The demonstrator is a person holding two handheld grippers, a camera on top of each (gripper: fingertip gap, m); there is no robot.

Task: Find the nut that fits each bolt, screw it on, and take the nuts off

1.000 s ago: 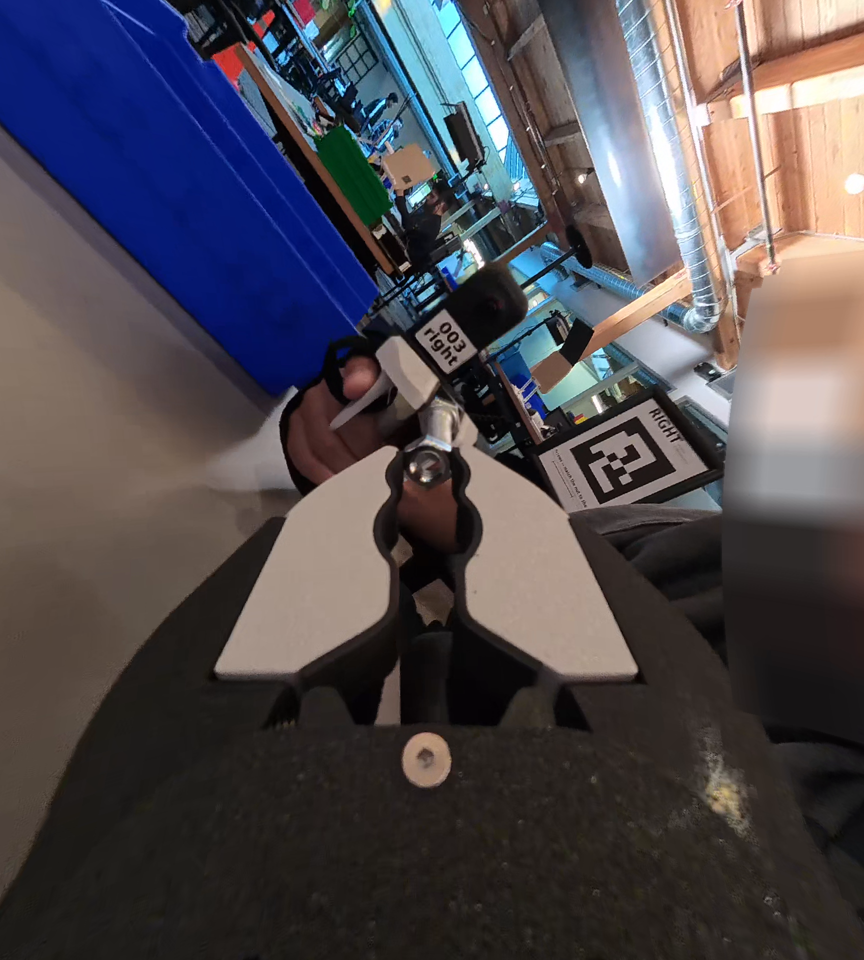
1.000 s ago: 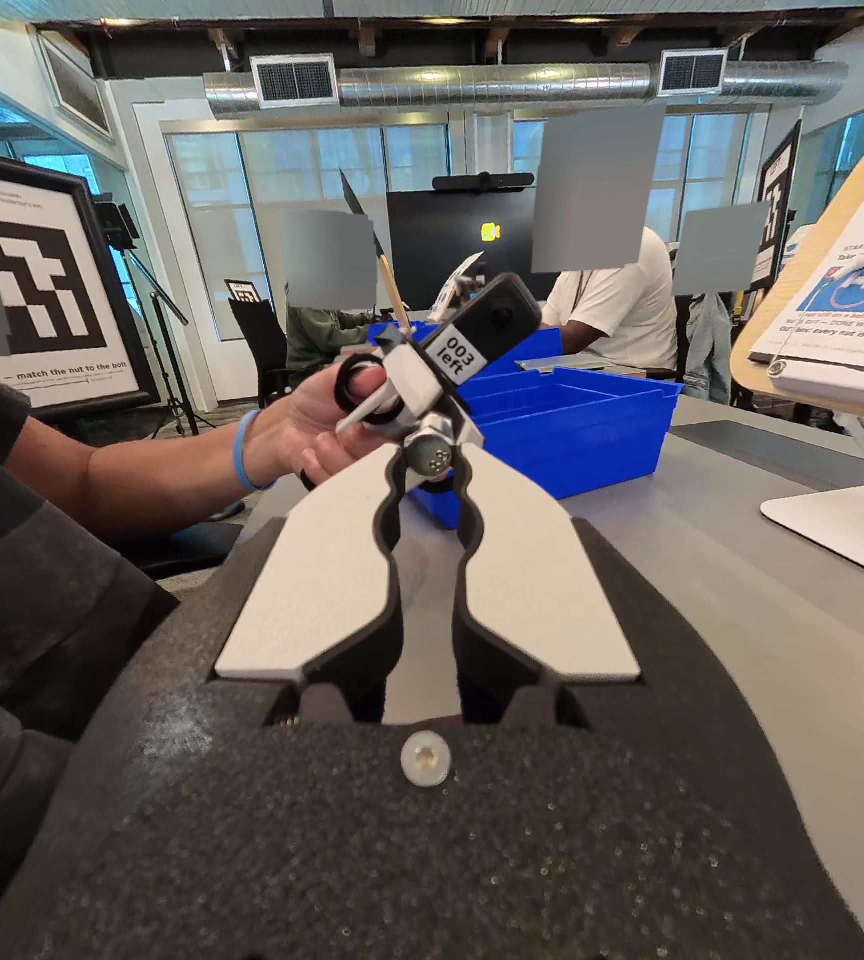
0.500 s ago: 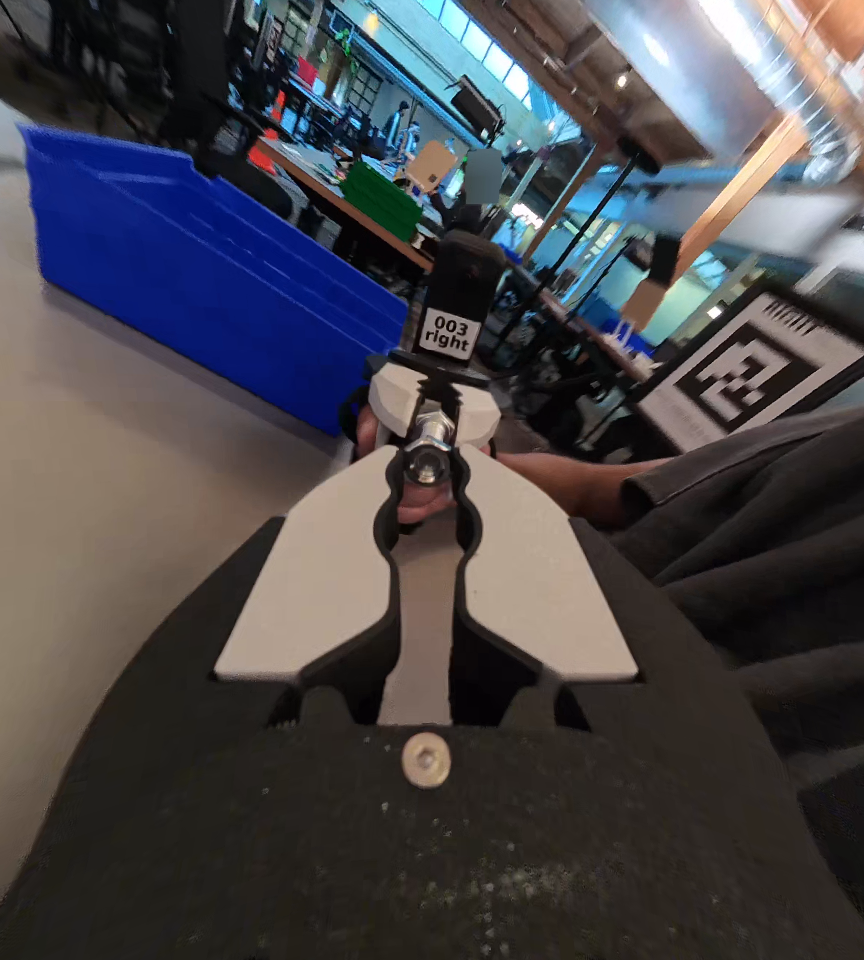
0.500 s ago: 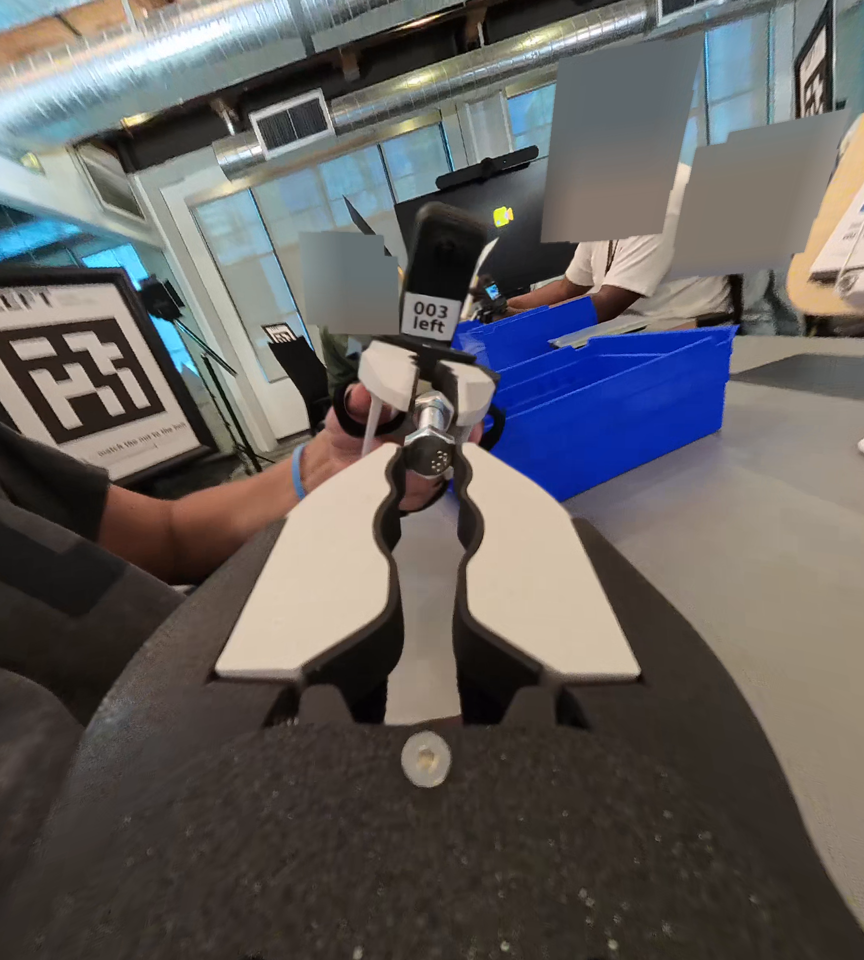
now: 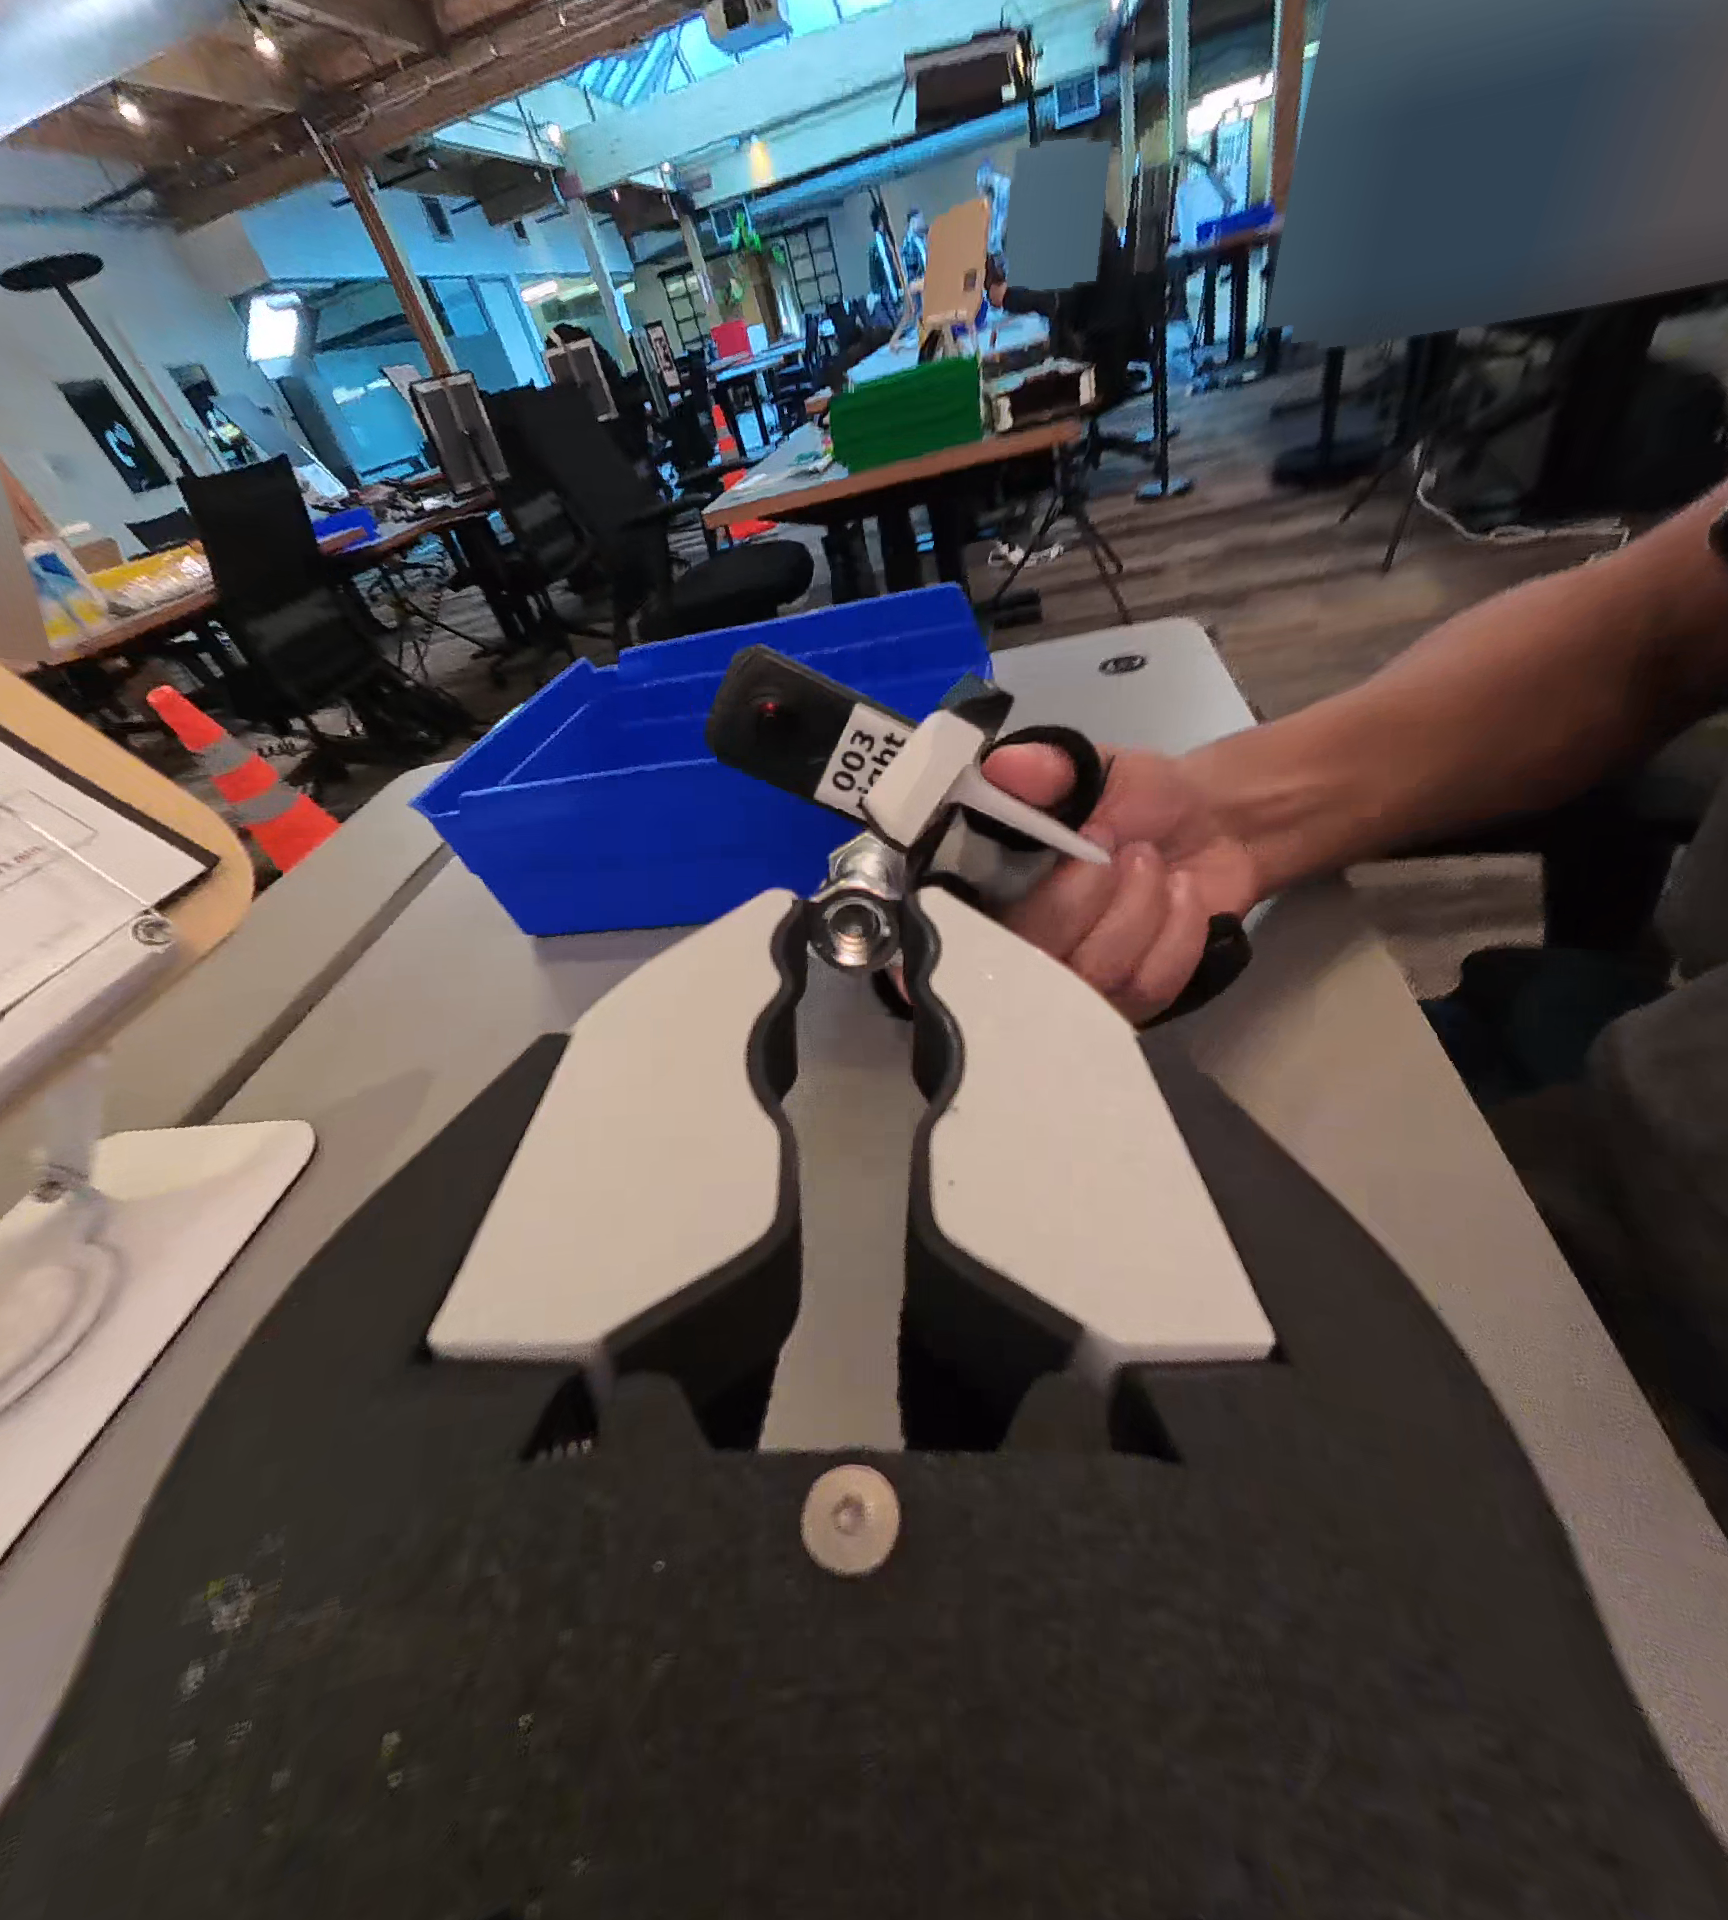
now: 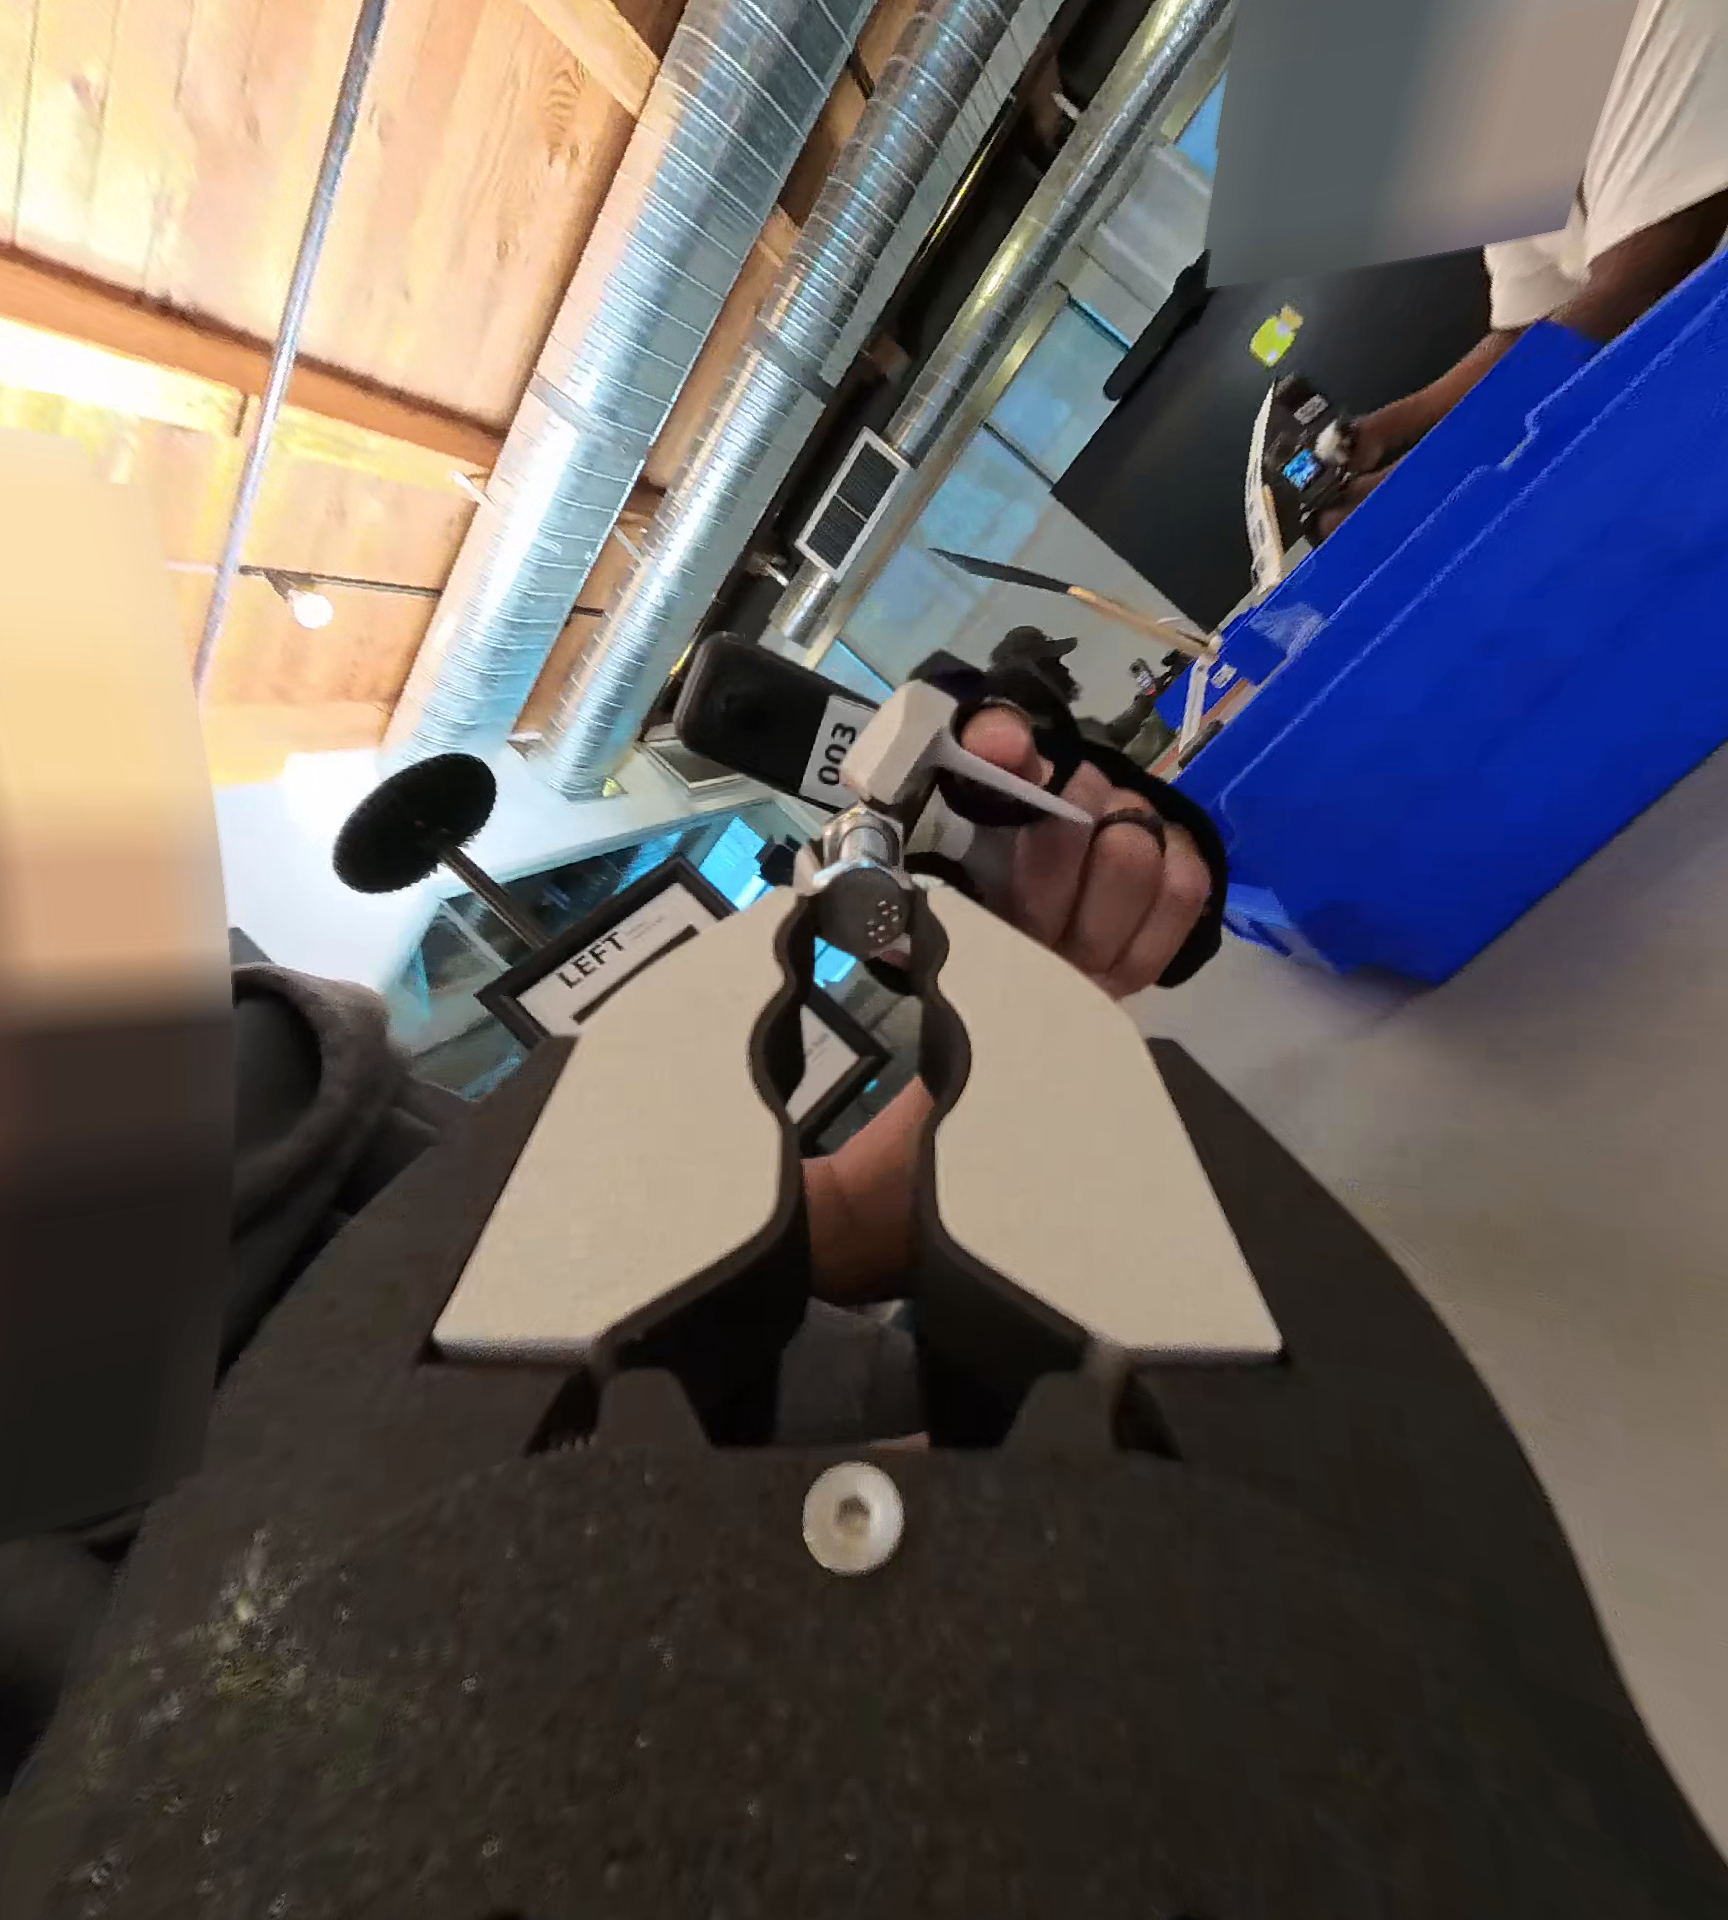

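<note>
My left gripper (image 5: 852,920) is shut on a silver nut (image 5: 852,928) threaded on the end of a bolt, held in the air above the grey table (image 5: 1296,1101). My right gripper (image 6: 865,916) faces it and is shut on the bolt's head (image 6: 872,914). The bolt's shank (image 6: 862,834) runs between the two grippers. In the left wrist view the right gripper (image 5: 927,800) shows beyond the nut, held by a hand (image 5: 1151,894). In the right wrist view the left gripper (image 6: 896,748) shows beyond the bolt head.
A blue bin (image 5: 631,831) stands on the table just behind the grippers; it also shows in the right wrist view (image 6: 1514,675). A stand with a printed sheet (image 5: 8,883) and its white base (image 5: 60,1278) are at the left. The person's dark sleeve (image 5: 1691,1195) is at the right. Left and right tips are no more than a few centimetres apart.
Both grippers have rolled about the bolt's axis, so each view has turned a long way round. Both stay shut on the same bolt and nut, still tip to tip.
</note>
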